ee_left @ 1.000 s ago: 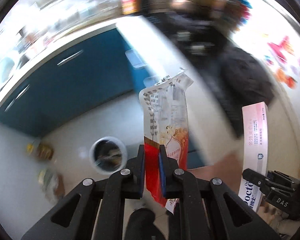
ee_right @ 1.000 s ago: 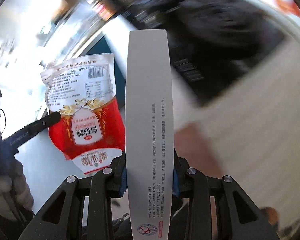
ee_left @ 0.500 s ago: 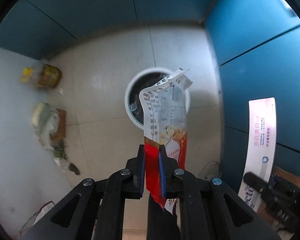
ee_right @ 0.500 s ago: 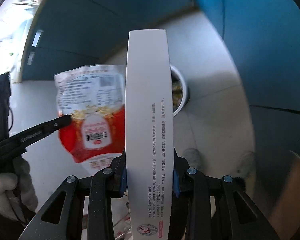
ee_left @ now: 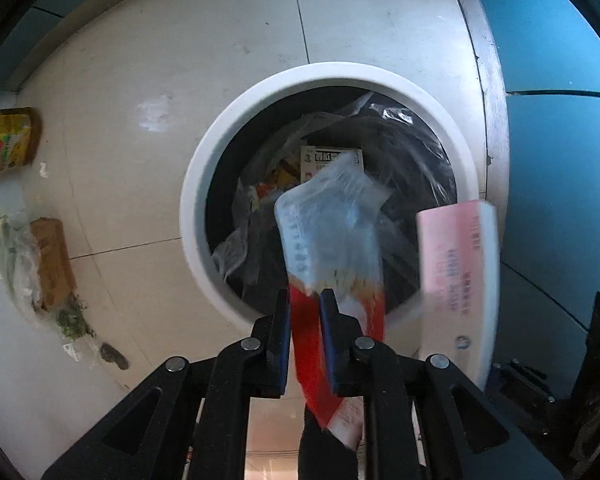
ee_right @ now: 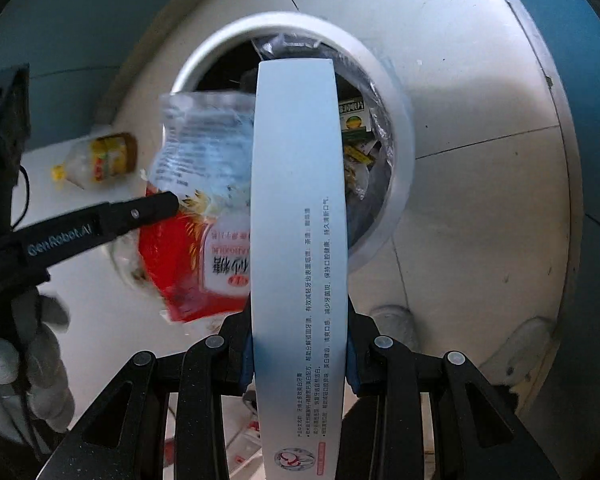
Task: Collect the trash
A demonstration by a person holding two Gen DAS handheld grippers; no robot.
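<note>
Premises appear to be a domestic kitchen or utility area. Evidence: pale glazed floor tiles [ee_left: 204, 60] with grout lines, teal flat-fronted cabinet panels [ee_left: 556, 128] along the floor edge, a round white-rimmed waste bin [ee_left: 204, 184] lined with black plastic holding food packaging, and a yellow-labelled plastic bottle [ee_right: 100, 156] lying on the floor.

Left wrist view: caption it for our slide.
Left gripper holds a red snack bag over the white bin.

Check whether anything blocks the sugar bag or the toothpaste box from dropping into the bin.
Nothing visible does: the sugar bag and toothpaste box hang over the trash bin, whose open mouth has no lid.
</note>
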